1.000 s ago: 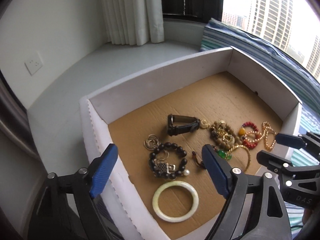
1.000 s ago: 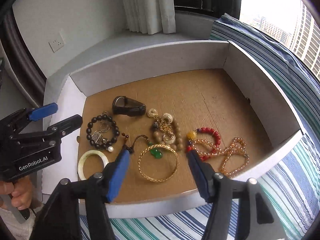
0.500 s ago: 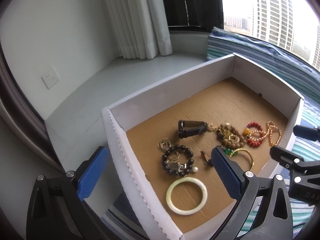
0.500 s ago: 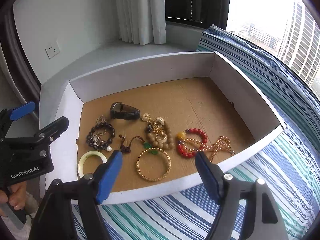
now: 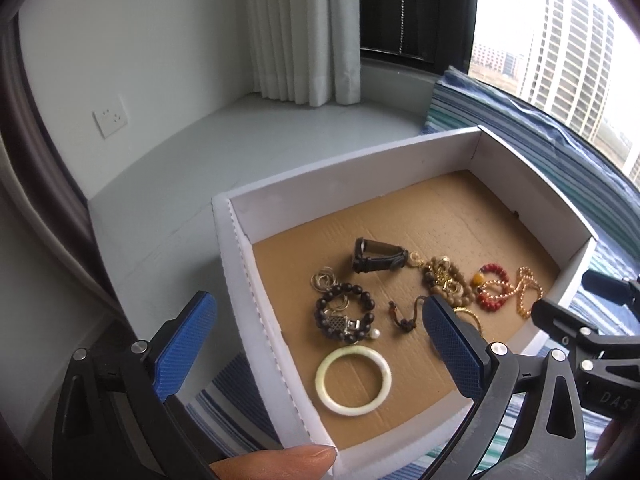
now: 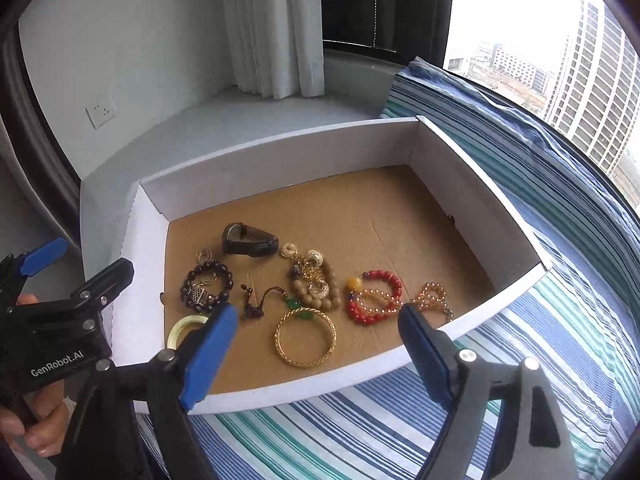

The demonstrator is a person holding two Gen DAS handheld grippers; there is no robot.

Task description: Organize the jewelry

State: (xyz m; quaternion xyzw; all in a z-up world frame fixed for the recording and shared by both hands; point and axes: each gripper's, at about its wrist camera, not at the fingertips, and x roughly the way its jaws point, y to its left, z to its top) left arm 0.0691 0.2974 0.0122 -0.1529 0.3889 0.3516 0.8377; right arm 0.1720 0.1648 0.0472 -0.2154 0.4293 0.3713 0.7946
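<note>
The jewelry all lies loose on the brown floor of a shallow white cardboard box [image 6: 280, 152], which sits on a striped bedspread [image 6: 360, 432] beside a window ledge, and both grippers hover above its near edge with nothing in them. The left gripper [image 5: 316, 344] has its jaws spread wide and bare; the right gripper [image 6: 316, 344] has jaws that are opening, with only air between them. The main hazard, as I judge it, is tangling: the tan bead bracelet [image 6: 320, 292] lies in one heap with gold earrings and clasps, and the red bead bracelet [image 6: 376, 296] overlaps the amber bead chain [image 6: 432, 296], so a pinch on either would likely drag its neighbour up too. The corded green pendant [image 6: 294, 304] rests touching the rim of the gold bangle [image 6: 306, 338], and its thin cord [image 6: 260, 304] could snag on a fingertip. The dark bead bracelet [image 5: 344, 316] has thin rings and a metal charm lying on and beside it, easily swept along. The pale jade bangle [image 5: 354, 378] lies flat and apart from the rest, but looks hard and smooth; wide pads closing on its rim may squirt it sideways or chip it against the box wall. The dark watch [image 5: 378, 260] looks the safest pick. The box rests on soft bedding, so a downward press on the floor could tilt it and slide everything together.
</note>
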